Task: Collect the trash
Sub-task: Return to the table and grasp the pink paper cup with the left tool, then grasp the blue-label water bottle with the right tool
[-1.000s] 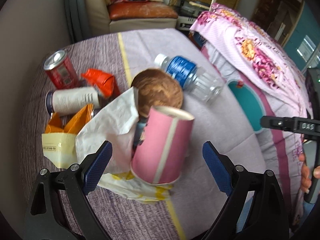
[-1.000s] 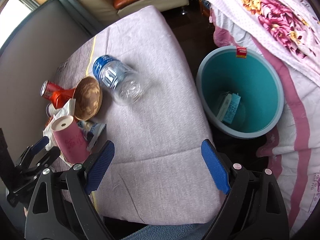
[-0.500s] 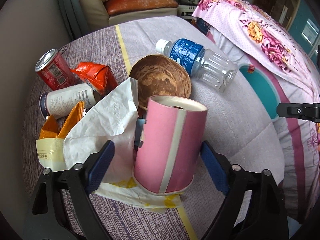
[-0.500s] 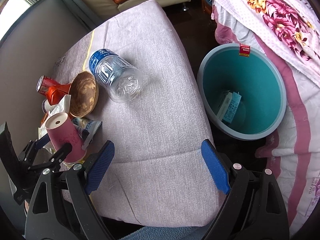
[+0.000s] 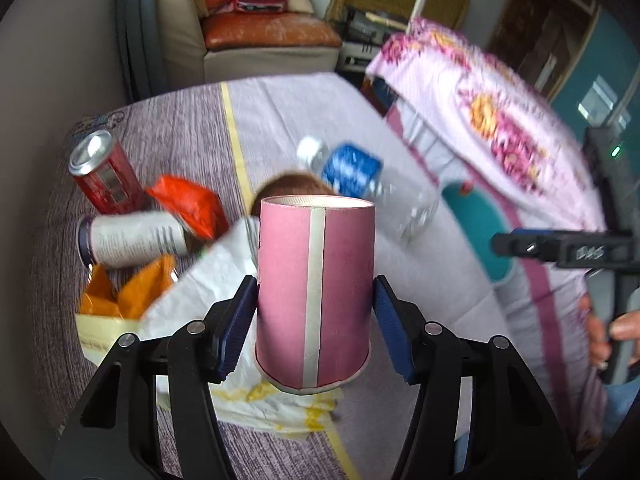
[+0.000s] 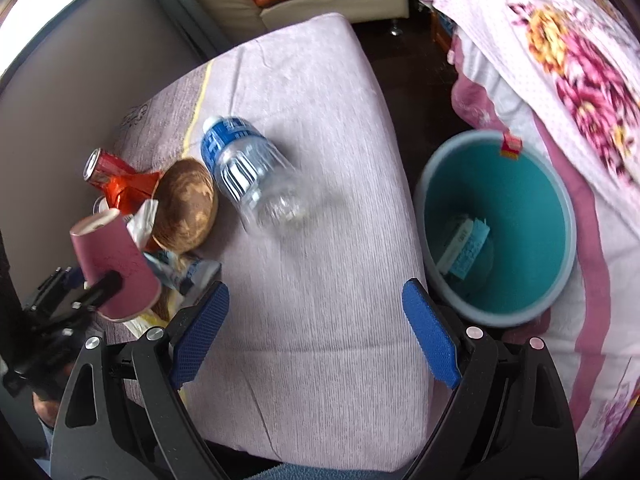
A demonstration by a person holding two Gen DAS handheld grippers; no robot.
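The left gripper (image 5: 314, 316) has just been closing and is now pinching the pink paper cup (image 5: 314, 292) above the wrappers, so I'm guessing squeeze gently, while the right gripper (image 6: 316, 336) is hanging wide open, empty, beside the teal bin (image 6: 496, 224).

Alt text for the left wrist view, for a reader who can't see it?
The left gripper, jaws just closing, clamps an upright pink paper cup above a white wrapper. Behind lie a red can, a white can, orange packets and a plastic bottle.
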